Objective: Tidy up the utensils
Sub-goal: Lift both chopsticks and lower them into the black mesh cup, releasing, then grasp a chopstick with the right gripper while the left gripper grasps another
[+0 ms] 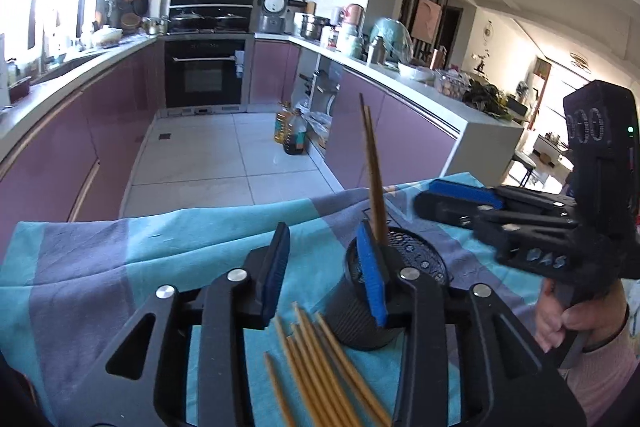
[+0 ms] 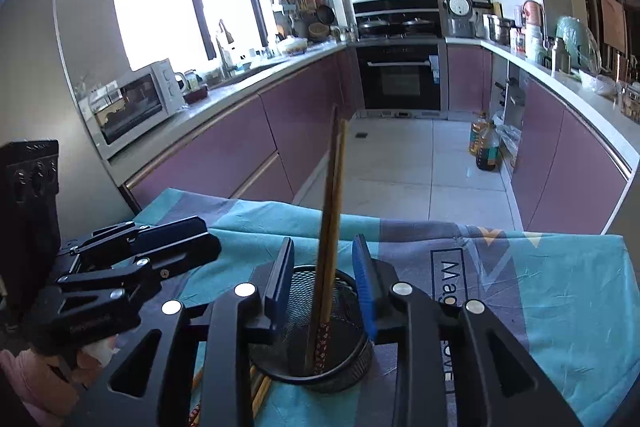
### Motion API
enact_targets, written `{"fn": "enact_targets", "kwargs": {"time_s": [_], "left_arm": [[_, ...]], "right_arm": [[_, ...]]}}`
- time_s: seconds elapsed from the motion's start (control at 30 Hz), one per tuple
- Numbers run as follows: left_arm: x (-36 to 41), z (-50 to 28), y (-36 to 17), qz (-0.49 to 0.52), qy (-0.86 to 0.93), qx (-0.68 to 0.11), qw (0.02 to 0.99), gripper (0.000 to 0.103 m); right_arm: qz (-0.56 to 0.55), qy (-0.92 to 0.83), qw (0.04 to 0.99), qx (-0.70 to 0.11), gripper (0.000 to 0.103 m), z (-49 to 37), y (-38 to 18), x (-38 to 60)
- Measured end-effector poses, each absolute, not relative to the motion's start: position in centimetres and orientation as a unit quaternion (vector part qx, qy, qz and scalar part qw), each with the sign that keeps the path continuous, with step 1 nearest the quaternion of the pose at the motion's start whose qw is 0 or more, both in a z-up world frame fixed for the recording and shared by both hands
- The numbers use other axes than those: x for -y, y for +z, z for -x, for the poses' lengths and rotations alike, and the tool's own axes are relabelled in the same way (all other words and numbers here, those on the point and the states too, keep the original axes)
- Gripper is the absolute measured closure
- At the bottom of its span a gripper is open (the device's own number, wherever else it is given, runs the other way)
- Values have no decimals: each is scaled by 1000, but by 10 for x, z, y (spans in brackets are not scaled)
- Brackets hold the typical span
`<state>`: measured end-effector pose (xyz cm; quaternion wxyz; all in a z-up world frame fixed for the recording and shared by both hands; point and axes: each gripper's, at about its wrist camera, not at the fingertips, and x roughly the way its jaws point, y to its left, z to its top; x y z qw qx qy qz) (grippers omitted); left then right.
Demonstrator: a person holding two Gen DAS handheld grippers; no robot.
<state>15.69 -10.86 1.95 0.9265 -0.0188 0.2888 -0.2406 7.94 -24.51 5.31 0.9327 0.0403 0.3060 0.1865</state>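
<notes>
On the cloth (image 1: 120, 259): loose chopsticks (image 1: 320, 367) waiting for you.
Mesh holder (image 2: 320, 339): two chopsticks (image 2: 332, 207) upright, your drop-off.
Left gripper (image 1: 324, 279): released, empty.
Right gripper (image 2: 324, 283): released, straddling them.

Two chopsticks (image 2: 330, 211) stand upright together in one black mesh holder (image 2: 344, 283), near the desk's middle. At six o'clock from the holder, about seven more chopsticks (image 1: 316, 363) lie loose on one teal and grey cloth (image 1: 120, 259); their ends run out of view, so the count is uncertain. Two tongs show: the left tongs (image 1: 326, 279) and the right tongs (image 2: 324, 287). On the floor at twelve o'clock stand two oil bottles (image 1: 290, 131).
</notes>
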Motion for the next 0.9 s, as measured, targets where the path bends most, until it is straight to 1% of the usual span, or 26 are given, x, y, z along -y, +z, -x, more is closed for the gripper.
{"fn": "enact_targets", "kwargs": {"time_s": [0.17,0.23,0.4,0.5,0.57,0.73,0.8,0.9], "left_arm": [[69,-131,9,10,-225,-301,927,57],[61,-125,-4,-5,-219,-317,923,56],[44,-102,-46,-33,-214,-369,904,56],[39,-95,-68,-24,-224,-398,889,56],[36,-92,-82,-18,-226,-417,880,58],[38,-82,-107,-24,-221,-429,876,58],[39,-79,-112,-26,-222,-433,873,58],[43,-79,-114,-34,-219,-435,872,60]], "right_arm": [[15,224,934,-279,59,-33,63,228],[29,237,927,-288,59,-22,57,221],[40,250,902,-349,59,-10,18,203],[32,246,889,-385,60,-13,-9,197],[35,234,885,-400,60,-14,-24,193],[22,222,876,-428,63,-17,-48,187],[16,216,874,-434,67,-17,-55,185],[11,211,873,-439,70,-19,-60,184]]}}
